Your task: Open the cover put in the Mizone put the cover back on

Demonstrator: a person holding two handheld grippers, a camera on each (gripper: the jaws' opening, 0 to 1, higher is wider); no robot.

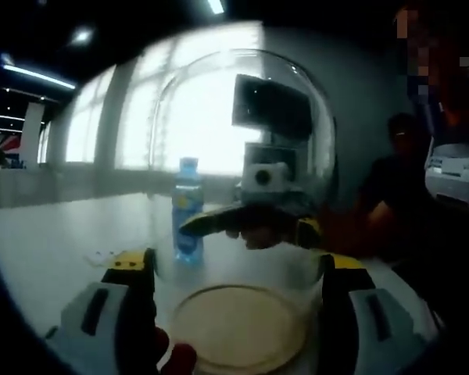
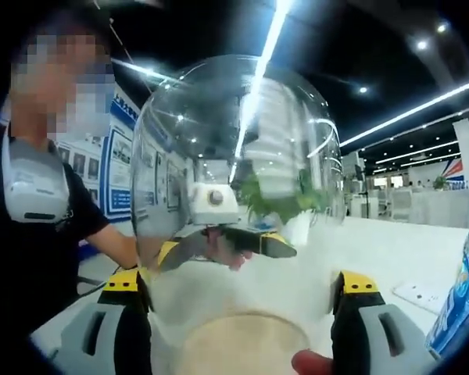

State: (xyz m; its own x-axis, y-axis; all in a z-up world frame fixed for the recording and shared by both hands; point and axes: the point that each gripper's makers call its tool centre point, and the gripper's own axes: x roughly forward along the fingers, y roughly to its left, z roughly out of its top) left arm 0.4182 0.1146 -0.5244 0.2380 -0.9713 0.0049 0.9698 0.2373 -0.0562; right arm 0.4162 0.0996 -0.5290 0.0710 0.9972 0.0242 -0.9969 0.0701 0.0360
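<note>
A clear glass dome cover (image 1: 242,141) stands over a round wooden base (image 1: 238,332) on the white table. My left gripper (image 1: 234,293) has its jaws pressed against the dome's lower sides. My right gripper (image 2: 238,312) holds the same dome (image 2: 234,156) from the opposite side, above the wooden base (image 2: 242,344). Each gripper shows through the glass in the other's view: the right gripper (image 1: 250,226) and the left gripper (image 2: 223,242). The blue Mizone bottle (image 1: 187,207) stands upright on the table beside the dome; it is the Mizone bottle (image 2: 461,305) at the right gripper view's right edge.
The white table (image 1: 55,242) stretches left toward bright windows. A person (image 1: 399,195) sits at the right, and the person holding the grippers (image 2: 39,219) stands close behind the dome. A potted plant (image 2: 285,195) and a small card (image 2: 422,295) rest on the table.
</note>
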